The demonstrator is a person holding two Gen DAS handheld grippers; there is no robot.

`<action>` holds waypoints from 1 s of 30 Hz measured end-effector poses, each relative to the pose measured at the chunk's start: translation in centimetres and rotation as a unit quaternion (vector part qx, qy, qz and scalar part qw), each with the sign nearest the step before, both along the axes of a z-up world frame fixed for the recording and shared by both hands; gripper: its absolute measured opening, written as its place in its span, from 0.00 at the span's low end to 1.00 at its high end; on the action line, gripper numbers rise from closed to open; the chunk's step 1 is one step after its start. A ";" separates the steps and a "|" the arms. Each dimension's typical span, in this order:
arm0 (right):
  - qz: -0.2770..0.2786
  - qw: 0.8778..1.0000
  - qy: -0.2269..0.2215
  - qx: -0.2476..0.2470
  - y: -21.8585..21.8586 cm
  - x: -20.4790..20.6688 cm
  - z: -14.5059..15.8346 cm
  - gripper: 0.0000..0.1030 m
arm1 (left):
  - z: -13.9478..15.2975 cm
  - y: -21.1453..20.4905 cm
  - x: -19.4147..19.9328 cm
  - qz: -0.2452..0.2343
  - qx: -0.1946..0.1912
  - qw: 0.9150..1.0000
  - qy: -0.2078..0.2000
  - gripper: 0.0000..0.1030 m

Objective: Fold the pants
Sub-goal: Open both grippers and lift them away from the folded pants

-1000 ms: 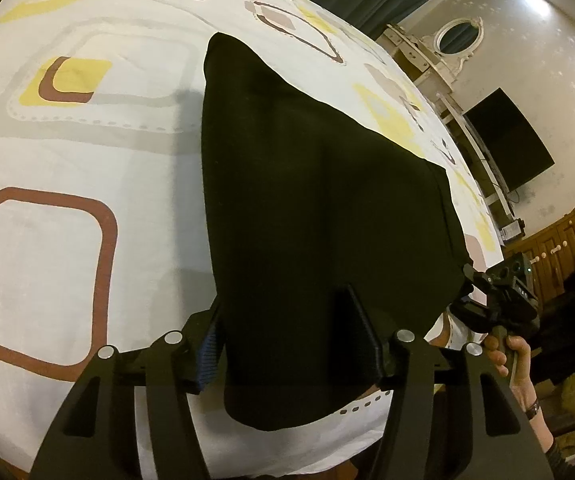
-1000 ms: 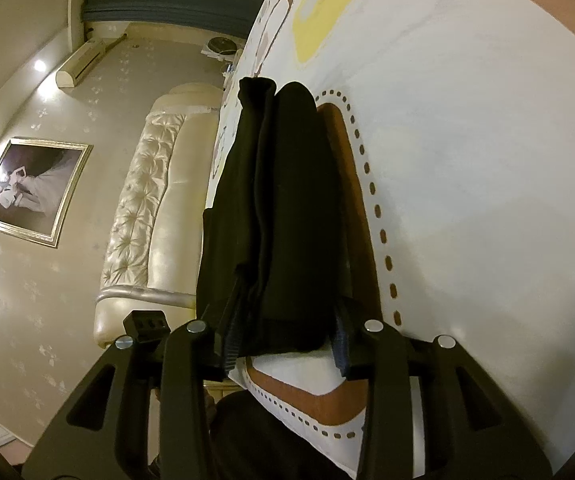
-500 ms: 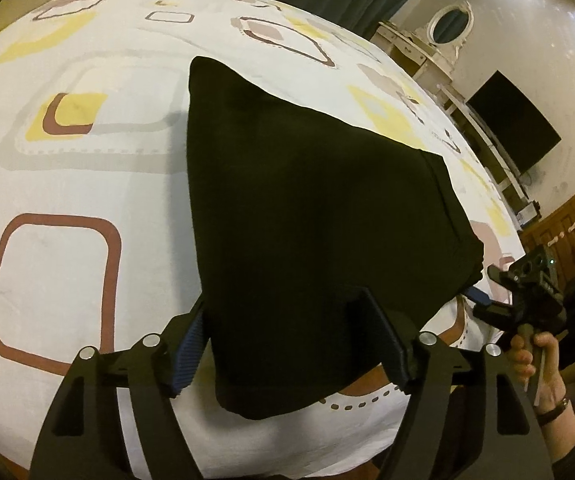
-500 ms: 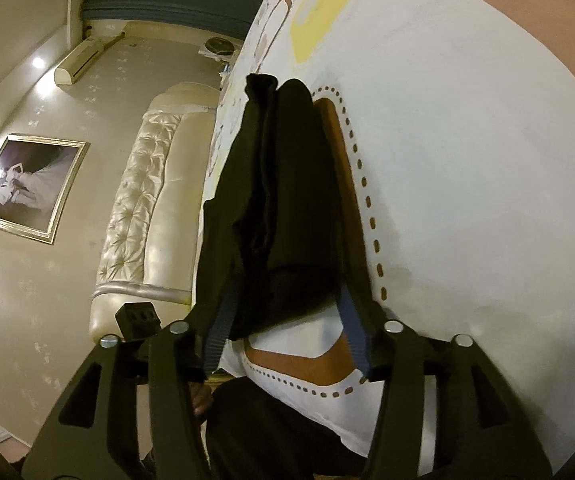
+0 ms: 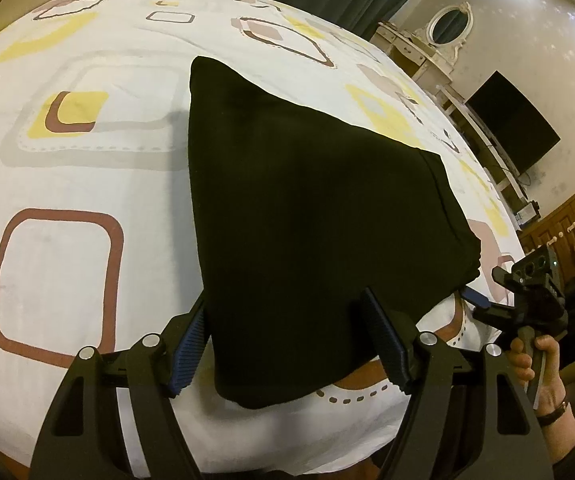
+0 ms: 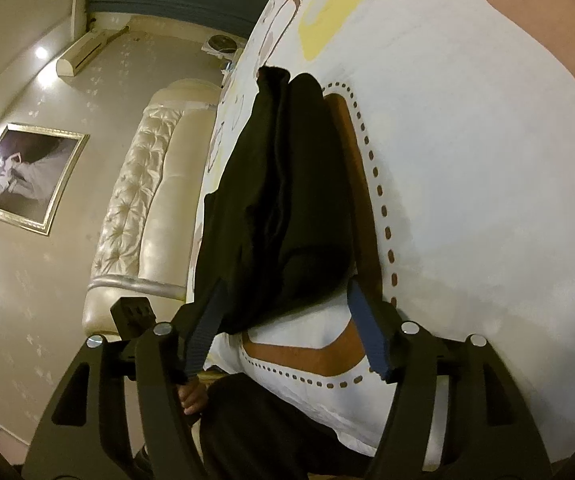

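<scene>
One pair of soft, matte black pants (image 5: 311,216), folded into a thick layered wedge, is laid on the near edge of a white bedsheet (image 5: 67,184) printed with brown and yellow rounded squares. The left gripper (image 5: 287,340) and right gripper (image 6: 283,320) are spread open around its near corners, ribbed blue pads (image 5: 383,336) flanking the cloth.

Black pants (image 5: 311,236), folded into a compact multi-layered wedge, are laid flat on the bed (image 5: 67,184) near its near edge; stacked fold layers are seen edge-on (image 6: 283,200).
</scene>
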State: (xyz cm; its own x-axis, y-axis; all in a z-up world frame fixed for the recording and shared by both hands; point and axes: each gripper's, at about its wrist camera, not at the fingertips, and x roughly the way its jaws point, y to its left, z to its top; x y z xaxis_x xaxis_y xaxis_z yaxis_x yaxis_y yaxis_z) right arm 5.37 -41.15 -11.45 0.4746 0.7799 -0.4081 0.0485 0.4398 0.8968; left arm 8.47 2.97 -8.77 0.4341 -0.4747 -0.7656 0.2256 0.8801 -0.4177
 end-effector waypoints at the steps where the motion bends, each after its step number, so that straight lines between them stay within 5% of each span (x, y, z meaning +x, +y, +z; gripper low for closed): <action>1: 0.002 1.000 -0.001 -0.002 0.0 -0.1 0.0 0.62 | 0.0 0.0 0.0 0.000 -0.002 1.000 0.002 0.71; 7: 0.012 1.000 -0.002 -0.012 0.2 -0.7 0.4 0.64 | 0.2 0.0 -0.8 0.009 0.009 1.000 0.000 0.74; 14: 0.022 0.999 -0.001 -0.046 0.5 -2.1 1.2 0.73 | 1.0 -1.4 -2.8 0.012 0.066 0.997 -0.029 0.76; 21: 0.027 0.991 -0.008 -0.130 2.3 -2.3 2.5 0.77 | 1.4 -3.1 -4.7 0.017 0.121 0.991 -0.053 0.77; 30: 0.001 0.968 -0.027 -0.250 3.7 -3.7 4.5 0.78 | 1.7 -2.5 -5.8 0.056 0.124 0.989 -0.051 0.77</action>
State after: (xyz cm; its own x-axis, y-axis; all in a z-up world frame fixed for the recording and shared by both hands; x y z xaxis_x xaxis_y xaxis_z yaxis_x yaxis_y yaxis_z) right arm 1.65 -37.45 -6.96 0.5043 0.4924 -0.7094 0.0063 0.8194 0.5732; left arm 2.68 0.48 -7.12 0.5545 -0.2214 -0.8022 0.1505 0.9747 -0.1650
